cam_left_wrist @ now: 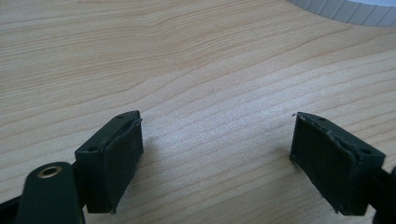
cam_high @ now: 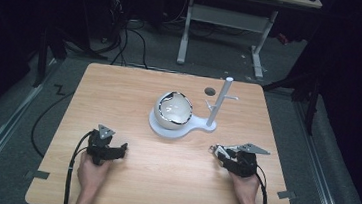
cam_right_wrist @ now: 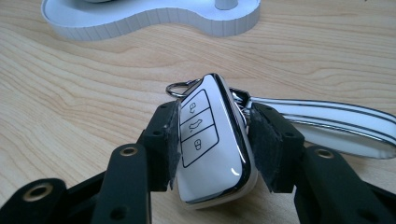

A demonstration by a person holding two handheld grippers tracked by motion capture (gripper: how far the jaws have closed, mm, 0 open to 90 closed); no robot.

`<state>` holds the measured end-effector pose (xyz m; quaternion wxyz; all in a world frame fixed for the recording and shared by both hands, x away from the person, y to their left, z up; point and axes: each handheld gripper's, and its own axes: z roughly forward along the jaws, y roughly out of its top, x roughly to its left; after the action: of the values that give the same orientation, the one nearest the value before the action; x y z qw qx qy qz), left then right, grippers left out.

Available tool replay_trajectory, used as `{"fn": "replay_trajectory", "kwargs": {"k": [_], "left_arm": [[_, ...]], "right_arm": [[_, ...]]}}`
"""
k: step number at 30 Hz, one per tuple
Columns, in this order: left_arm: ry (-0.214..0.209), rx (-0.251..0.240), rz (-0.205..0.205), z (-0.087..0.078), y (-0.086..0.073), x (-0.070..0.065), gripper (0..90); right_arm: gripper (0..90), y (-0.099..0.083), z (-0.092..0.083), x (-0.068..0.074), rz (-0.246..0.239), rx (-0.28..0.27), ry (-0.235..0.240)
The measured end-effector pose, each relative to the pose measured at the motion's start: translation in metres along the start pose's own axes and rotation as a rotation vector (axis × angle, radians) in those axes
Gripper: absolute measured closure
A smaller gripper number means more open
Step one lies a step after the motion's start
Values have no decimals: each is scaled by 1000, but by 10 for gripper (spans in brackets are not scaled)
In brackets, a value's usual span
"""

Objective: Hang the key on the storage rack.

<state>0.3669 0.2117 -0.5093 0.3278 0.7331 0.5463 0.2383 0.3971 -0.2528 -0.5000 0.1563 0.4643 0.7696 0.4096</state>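
1. While the right gripper (cam_right_wrist: 212, 149) clamps a white car key fob (cam_right_wrist: 215, 144) between its 2 pads, the fob stands on edge, its 3 button icons facing the camera.
2. A metal ring (cam_right_wrist: 180, 87) tops the fob, and a white strap (cam_right_wrist: 327, 122) trails off beside it over the table (cam_high: 139, 98).
3. Landmark — the white stand (cam_high: 179, 128) at the table's middle: the right gripper (cam_high: 220, 152) sits near its front-right, apart from it.
4. The left gripper (cam_high: 123, 149) rests at the stand's front-left — jaws spread wide, nothing between them.
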Motion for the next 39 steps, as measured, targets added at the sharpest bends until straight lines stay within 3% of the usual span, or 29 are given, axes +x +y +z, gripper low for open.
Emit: {"fn": "replay_trajectory", "kwargs": {"k": [15, 24, 25, 28, 29, 30, 39], "left_arm": [[0, 0, 0, 0, 0, 0, 174], [0, 0, 0, 0, 0, 0, 174], [0, 0, 0, 0, 0, 0, 174], [0, 0, 0, 0, 0, 0, 174], [0, 0, 0, 0, 0, 0, 174], [0, -1, -1, 0, 0, 0, 174], [0, 0, 0, 0, 0, 0, 174]], "right_arm": [[525, 0, 4, 2, 10, 13, 23], [525, 0, 5, 10, -54, 30, 1], [531, 0, 5, 13, -79, 32, -11], [548, 0, 4, 15, -95, 26, -16], [624, 1, 0, 15, -98, -6, -8], [641, 2, -1, 15, -94, -14, -2], [662, 3, -2, 15, -91, -10, 21]]}}
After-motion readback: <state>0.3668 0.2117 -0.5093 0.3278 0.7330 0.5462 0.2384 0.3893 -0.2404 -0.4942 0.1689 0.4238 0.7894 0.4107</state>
